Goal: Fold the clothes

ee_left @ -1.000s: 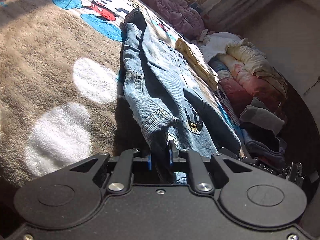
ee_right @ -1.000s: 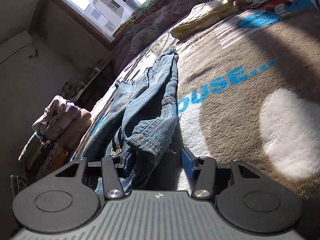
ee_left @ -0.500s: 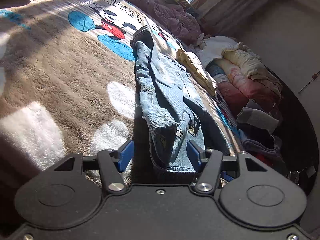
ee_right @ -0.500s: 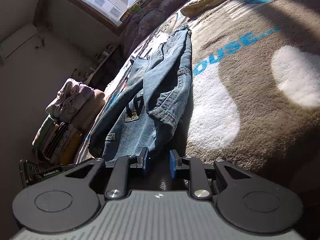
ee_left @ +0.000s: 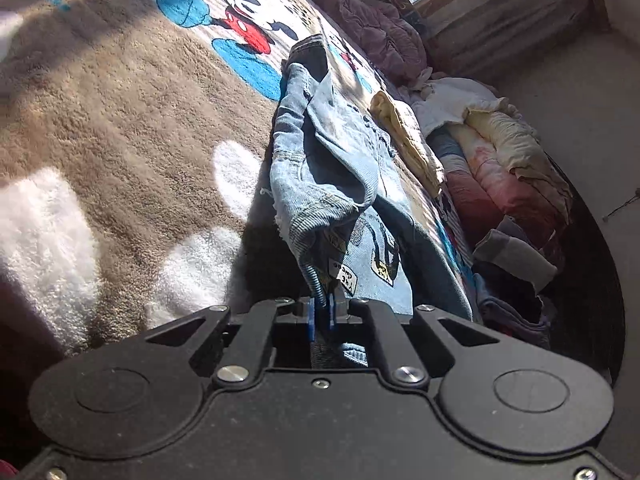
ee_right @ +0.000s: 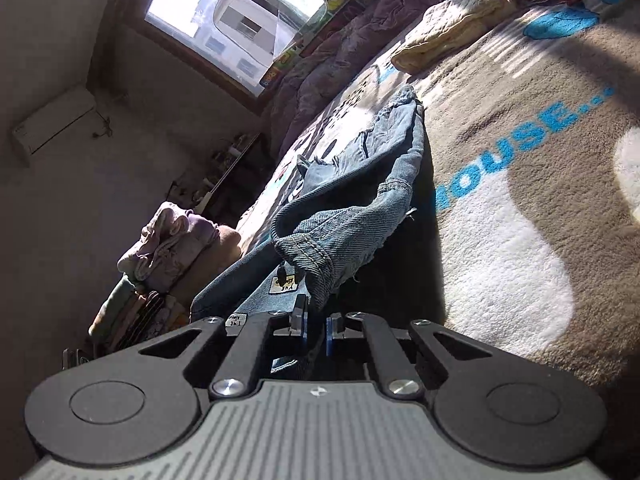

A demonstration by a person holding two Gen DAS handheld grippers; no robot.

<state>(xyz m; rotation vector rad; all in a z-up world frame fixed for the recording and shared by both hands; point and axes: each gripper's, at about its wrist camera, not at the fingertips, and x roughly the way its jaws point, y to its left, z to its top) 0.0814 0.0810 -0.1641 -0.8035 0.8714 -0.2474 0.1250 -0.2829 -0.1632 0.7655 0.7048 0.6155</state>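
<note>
Light blue jeans [ee_left: 340, 168] lie lengthwise on a brown cartoon-print blanket [ee_left: 120, 120]. My left gripper [ee_left: 321, 312] sits at their near end, its jaws closing tight on a hemmed denim edge that rises off the blanket to the blue pads. In the right wrist view the jeans [ee_right: 360, 200] stretch away toward the window. My right gripper [ee_right: 317, 330] is at another near corner, its jaws closing with a stitched denim edge pinched between the pads. That corner hangs lifted, with a dark shadow under it.
A folded yellow garment [ee_left: 408, 144] lies beyond the jeans, also in the right view [ee_right: 452, 36]. Stacked clothes and bedding [ee_left: 512, 184] pile up beside the bed. A purple quilt [ee_right: 340, 64] lines the far edge under a window [ee_right: 240, 20].
The left jaws opened wide around the jeans' end, then shut on the hem again. The right jaws went from open to pinching the denim edge. The near end of the jeans now hangs lifted.
</note>
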